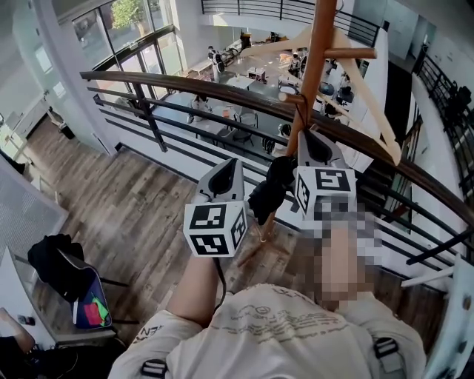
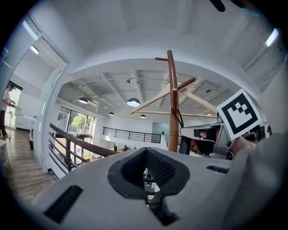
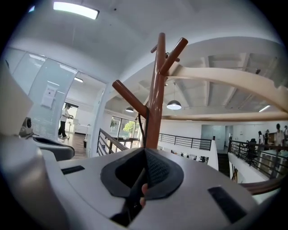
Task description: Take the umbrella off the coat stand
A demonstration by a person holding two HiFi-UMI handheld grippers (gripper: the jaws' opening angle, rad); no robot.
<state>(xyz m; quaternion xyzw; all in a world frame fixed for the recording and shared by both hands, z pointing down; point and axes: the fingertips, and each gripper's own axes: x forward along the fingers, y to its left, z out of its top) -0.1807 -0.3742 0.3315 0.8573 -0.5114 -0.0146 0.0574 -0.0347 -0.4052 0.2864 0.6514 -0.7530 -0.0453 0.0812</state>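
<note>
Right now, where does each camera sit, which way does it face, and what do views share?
Head view: on the person's head, facing down at left gripper, right gripper, umbrella; forearm and shirt show.
Left gripper view: on that gripper, facing up along its jaws at the coat stand; right gripper shows.
Right gripper view: likewise facing up the coat stand, strap between its jaws.
All share the coat stand.

light: bright daylight, windows (image 1: pixel 126 29) plus ceiling lamps (image 3: pixel 75 10) | shadows: soft | edges: fisheye-bent, black vignette | foreground: blurred
</note>
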